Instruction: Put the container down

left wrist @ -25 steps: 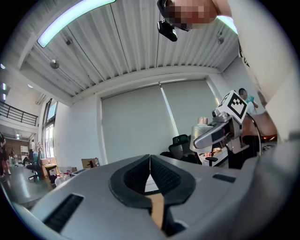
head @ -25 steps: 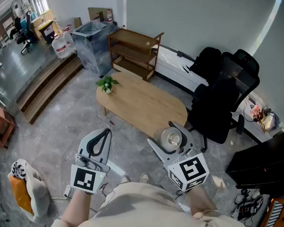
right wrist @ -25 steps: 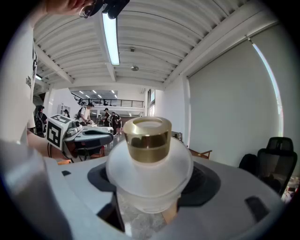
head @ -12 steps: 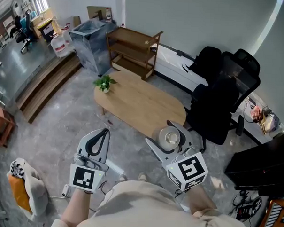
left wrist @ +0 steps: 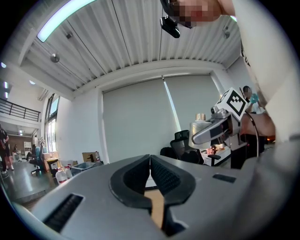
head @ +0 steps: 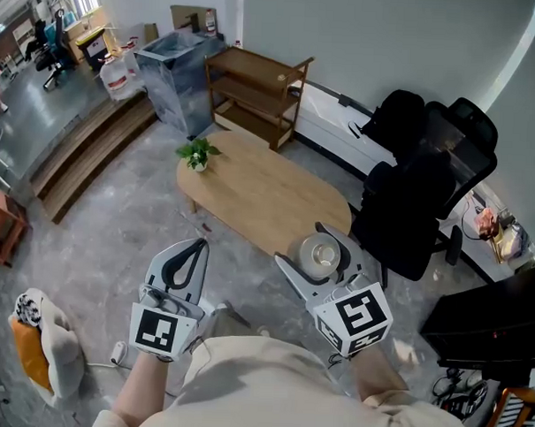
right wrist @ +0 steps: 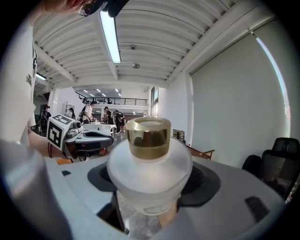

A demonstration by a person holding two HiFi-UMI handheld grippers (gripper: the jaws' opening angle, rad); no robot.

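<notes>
A frosted white container [right wrist: 149, 161] with a gold cap [right wrist: 148, 136] sits upright between the jaws of my right gripper [right wrist: 150, 187], which is shut on it. In the head view the container [head: 320, 256] hangs in the right gripper [head: 323, 268] over the near right end of an oval wooden table [head: 251, 194]. My left gripper [head: 184, 268] is held over the grey floor to the left of the table, with its jaws shut and nothing between them. The left gripper [left wrist: 150, 176] view points up at the ceiling and shows the right gripper holding the container [left wrist: 202, 127].
A small potted plant [head: 197, 155] stands on the table's far left end. Black office chairs [head: 418, 201] crowd the table's right side. A wooden shelf [head: 255, 93] and a grey bin [head: 176, 76] stand beyond the table. A white and orange bag [head: 36, 353] lies on the floor at the left.
The view has shifted slightly; both grippers keep nearly the same pose, with the container still held over the table's near right end.
</notes>
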